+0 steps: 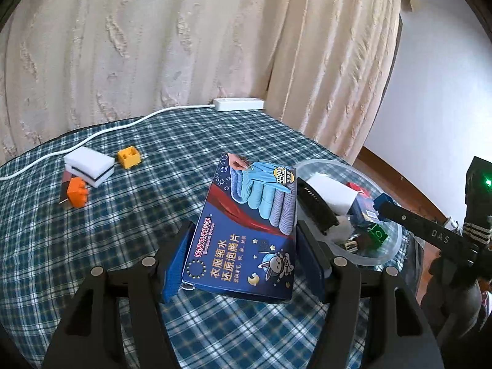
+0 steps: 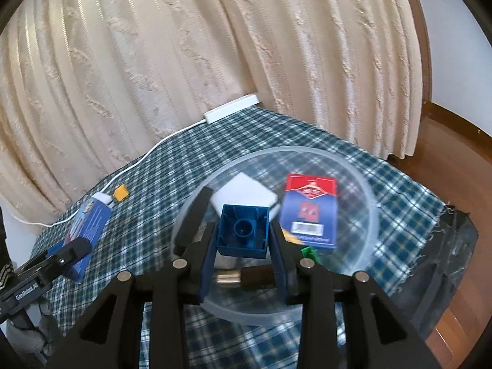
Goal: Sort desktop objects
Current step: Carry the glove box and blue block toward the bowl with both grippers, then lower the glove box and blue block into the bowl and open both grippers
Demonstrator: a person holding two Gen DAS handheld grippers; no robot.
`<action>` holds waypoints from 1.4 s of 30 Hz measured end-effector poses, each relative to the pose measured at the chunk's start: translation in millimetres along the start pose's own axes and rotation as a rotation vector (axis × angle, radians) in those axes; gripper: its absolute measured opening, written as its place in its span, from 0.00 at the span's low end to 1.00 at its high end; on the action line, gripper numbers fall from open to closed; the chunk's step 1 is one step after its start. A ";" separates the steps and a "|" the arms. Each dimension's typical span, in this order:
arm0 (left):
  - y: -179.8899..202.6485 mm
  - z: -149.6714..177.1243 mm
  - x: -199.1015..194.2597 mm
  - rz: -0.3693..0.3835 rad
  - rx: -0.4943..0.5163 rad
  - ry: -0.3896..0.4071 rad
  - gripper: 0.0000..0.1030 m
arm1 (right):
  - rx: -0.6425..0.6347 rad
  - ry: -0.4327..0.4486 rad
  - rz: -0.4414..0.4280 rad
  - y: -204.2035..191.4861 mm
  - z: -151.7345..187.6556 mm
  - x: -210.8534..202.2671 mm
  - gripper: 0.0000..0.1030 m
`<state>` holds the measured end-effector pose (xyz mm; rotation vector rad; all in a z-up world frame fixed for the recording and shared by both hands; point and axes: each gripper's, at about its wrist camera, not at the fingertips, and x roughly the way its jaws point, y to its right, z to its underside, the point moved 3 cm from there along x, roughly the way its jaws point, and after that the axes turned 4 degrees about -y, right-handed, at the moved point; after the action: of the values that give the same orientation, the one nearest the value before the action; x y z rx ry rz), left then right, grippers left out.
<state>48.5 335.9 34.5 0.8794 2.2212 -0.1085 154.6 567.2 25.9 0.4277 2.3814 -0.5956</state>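
My left gripper (image 1: pixel 244 240) is shut on a dark blue product box (image 1: pixel 249 230) with Chinese print, held above the checked tablecloth, left of the clear plastic bowl (image 1: pixel 390 252). My right gripper (image 2: pixel 243 233) is shut on a blue toy brick (image 2: pixel 243 230), hollow side toward the camera, held over the bowl (image 2: pixel 369 203). The bowl holds a white sponge (image 2: pixel 246 192), a red-and-blue card box (image 2: pixel 310 212), a black comb (image 2: pixel 193 215), a green brick (image 2: pixel 309 251) and a small dark item. The left gripper with its box also shows in the right wrist view (image 2: pixel 89 224).
On the cloth at left lie a white-and-black sponge (image 1: pixel 89 166), a yellow brick (image 1: pixel 129 156), an orange brick (image 1: pixel 78 192) and a brown item under it. A white power strip (image 1: pixel 238 104) with its cable (image 1: pixel 92 136) sits at the far edge by the curtain. The table edge drops at right (image 2: pixel 442 215).
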 end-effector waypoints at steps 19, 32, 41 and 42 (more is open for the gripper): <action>37.1 -7.4 10.4 0.039 0.043 -0.002 0.66 | 0.027 0.024 0.071 42.2 -13.4 5.4 0.36; 68.5 -13.3 19.0 0.073 0.081 -0.007 0.66 | 0.031 -0.002 0.083 61.7 -14.2 15.4 0.44; 93.2 -19.6 30.0 0.111 0.122 -0.016 0.66 | 0.038 0.031 0.072 70.6 -16.6 1.8 0.52; 96.3 -20.0 31.2 0.117 0.128 -0.018 0.66 | 0.038 0.033 0.068 70.7 -16.4 0.2 0.52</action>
<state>80.8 433.2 45.5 1.0716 2.1592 -0.2048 177.2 635.4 15.4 0.5371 2.3793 -0.6078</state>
